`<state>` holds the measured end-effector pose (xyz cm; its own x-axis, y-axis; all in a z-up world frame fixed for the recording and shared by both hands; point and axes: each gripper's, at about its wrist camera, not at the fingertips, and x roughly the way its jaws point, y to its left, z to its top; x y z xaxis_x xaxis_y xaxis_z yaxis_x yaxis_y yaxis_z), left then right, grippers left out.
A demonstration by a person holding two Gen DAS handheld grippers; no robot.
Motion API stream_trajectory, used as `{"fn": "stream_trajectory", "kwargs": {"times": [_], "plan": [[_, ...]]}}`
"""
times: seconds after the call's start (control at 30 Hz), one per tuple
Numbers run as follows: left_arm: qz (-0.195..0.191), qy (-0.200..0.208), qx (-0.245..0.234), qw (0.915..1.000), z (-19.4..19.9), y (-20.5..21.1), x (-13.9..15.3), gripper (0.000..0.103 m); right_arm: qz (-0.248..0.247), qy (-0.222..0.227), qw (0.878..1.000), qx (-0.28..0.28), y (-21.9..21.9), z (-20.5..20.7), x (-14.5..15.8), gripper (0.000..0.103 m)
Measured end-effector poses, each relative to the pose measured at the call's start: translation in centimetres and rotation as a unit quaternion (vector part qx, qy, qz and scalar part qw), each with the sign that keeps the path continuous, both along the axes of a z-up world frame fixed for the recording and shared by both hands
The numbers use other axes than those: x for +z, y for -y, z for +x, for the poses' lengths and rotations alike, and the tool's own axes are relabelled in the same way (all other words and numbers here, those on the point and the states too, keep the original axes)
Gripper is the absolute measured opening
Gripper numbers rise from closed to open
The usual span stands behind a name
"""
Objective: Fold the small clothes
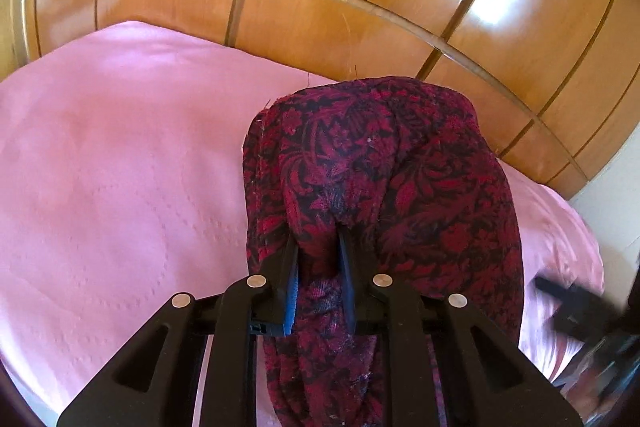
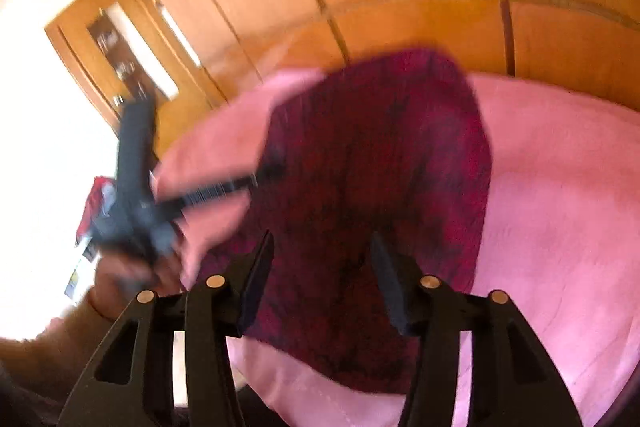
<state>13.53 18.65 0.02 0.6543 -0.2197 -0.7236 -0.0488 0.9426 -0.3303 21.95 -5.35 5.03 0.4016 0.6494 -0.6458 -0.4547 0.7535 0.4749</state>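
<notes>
left gripper (image 1: pixel 318 239) pinched on cloth (image 1: pixel 384 179), angled down, right gripper (image 2: pixel 322 247) jaws apart, pads touching nothing

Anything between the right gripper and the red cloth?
Nothing visible. The right gripper has its jaws apart directly over the red patterned cloth on the pink sheet. The left gripper is clamped on a fold off to the side, clear of that path.

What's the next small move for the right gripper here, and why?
Probably ease the right gripper forward and close on the near edge of the red patterned cloth. Its jaws stand open with cloth between them, not pinched, while the left gripper is already shut on a bunch of it above the pink bedspread. Both holds look needed to fold.
</notes>
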Motion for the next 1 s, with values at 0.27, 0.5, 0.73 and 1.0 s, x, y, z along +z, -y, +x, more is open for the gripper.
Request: {"fn": "stream_trajectory", "kwargs": {"times": [0.27,0.5,0.73,1.0], "plan": [[0.042,0.019,0.002,0.9990,-0.7,0.8,0.3,0.017,-0.039,-0.004,0.998,-0.047,-2.8,9.9,1.2,0.052],[0.080,0.033,0.009,0.9962,-1.3,1.5,-0.4,0.017,-0.109,-0.045,0.992,-0.036,-6.4,14.7,-3.6,0.054],[0.090,0.039,0.021,0.9950,-1.4,1.8,-0.8,0.017,-0.166,-0.047,0.985,-0.028,-8.7,16.2,-6.6,0.057],[0.106,0.049,0.030,0.9927,-2.5,2.2,0.1,0.016,-0.124,-0.025,0.991,-0.033,-6.9,14.0,-5.3,0.067]]}}
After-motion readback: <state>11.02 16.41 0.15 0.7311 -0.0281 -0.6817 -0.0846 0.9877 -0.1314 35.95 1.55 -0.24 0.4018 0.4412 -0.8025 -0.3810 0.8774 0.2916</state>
